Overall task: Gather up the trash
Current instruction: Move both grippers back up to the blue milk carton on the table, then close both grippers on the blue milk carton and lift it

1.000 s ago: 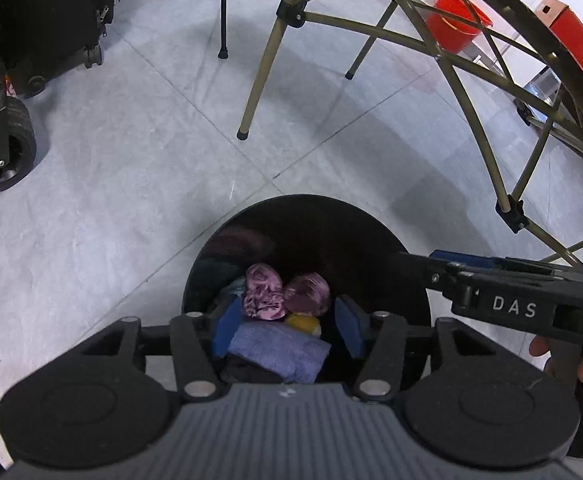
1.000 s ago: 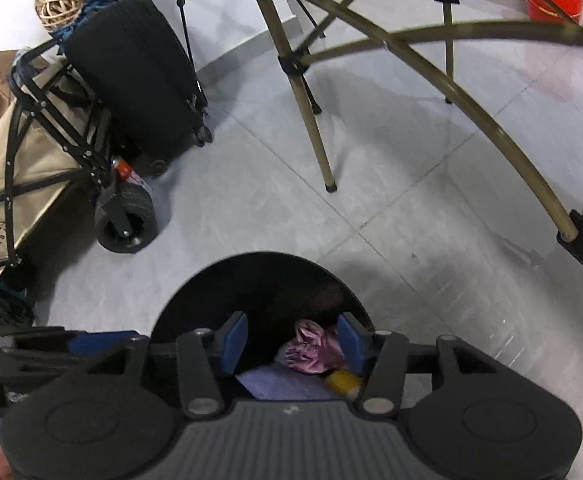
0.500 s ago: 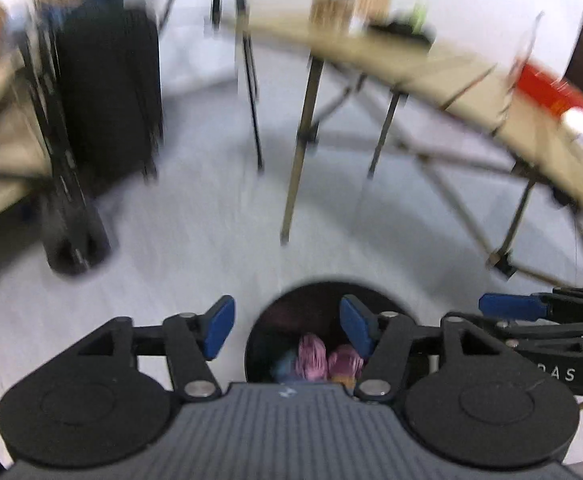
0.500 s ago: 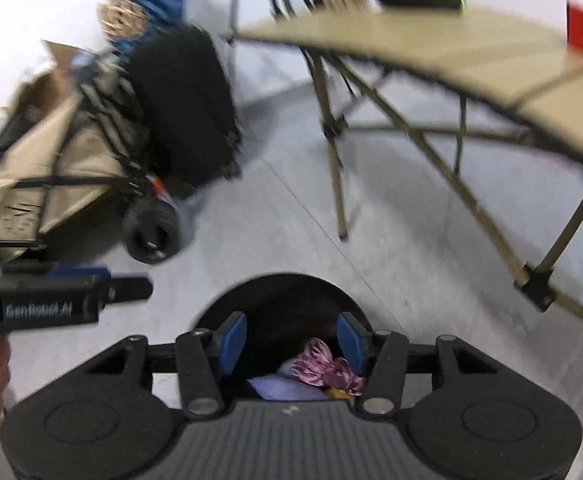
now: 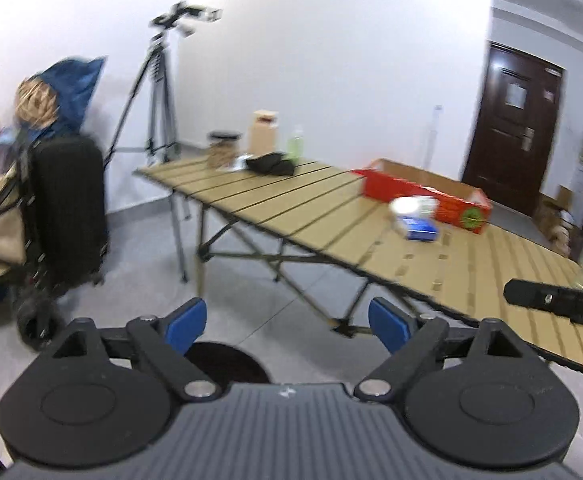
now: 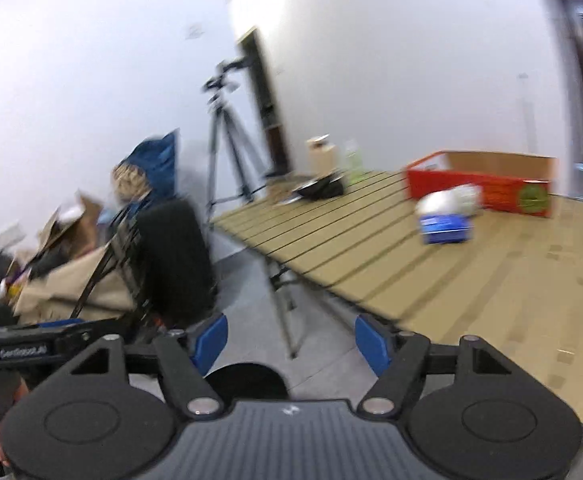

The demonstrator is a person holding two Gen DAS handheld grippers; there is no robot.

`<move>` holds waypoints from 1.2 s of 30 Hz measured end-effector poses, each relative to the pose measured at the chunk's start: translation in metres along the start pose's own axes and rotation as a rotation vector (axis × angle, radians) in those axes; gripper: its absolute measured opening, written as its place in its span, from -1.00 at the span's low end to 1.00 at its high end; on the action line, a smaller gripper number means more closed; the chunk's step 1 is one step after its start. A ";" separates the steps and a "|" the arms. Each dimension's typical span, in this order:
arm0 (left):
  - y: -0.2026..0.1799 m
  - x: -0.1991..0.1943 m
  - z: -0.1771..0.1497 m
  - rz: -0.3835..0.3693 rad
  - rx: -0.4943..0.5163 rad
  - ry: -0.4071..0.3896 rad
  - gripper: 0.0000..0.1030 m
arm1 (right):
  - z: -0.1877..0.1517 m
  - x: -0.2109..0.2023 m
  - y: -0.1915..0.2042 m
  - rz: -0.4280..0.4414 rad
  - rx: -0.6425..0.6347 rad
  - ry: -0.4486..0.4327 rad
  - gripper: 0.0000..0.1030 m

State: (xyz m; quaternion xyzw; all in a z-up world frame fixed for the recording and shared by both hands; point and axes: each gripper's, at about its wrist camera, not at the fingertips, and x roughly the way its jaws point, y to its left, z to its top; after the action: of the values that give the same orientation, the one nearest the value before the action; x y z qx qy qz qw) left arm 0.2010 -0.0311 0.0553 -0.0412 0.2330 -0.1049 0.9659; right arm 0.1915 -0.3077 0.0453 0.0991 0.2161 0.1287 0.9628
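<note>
Left gripper [image 5: 287,326] and right gripper [image 6: 291,338]: jaws spread wide, nothing held. Black trash bin [image 5: 227,362] on floor, low between blue fingertips in both views. Blue-white packet [image 6: 445,220] on slatted table [image 6: 491,280], well apart.

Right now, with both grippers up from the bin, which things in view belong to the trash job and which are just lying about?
Job: black bin on the floor; white and blue packet on the table, possibly trash; left gripper and right gripper, both open and empty.

Lying about: red box, tripod, black suitcase, dark door.
</note>
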 end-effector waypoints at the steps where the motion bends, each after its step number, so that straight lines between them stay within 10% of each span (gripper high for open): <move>1: -0.009 0.001 0.001 -0.016 0.012 -0.008 0.77 | 0.000 -0.008 -0.011 -0.023 0.013 -0.013 0.35; 11: -0.082 0.111 0.049 -0.142 0.108 0.013 0.78 | 0.037 0.017 -0.095 -0.094 0.058 -0.060 0.35; 19: -0.136 0.308 0.112 -0.257 0.002 0.205 -0.04 | 0.118 0.165 -0.196 -0.109 0.181 0.025 -0.08; 25: -0.145 0.407 0.105 -0.260 -0.158 0.297 -0.09 | 0.128 0.270 -0.249 -0.125 0.252 0.121 -0.17; 36: -0.141 0.414 0.100 -0.321 -0.200 0.324 -0.56 | 0.109 0.297 -0.267 -0.080 0.375 0.164 -0.81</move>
State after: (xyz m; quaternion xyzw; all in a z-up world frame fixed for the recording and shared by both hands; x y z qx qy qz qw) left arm 0.5807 -0.2574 -0.0208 -0.1555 0.3847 -0.2387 0.8780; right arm 0.5535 -0.4892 -0.0397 0.2570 0.3176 0.0558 0.9110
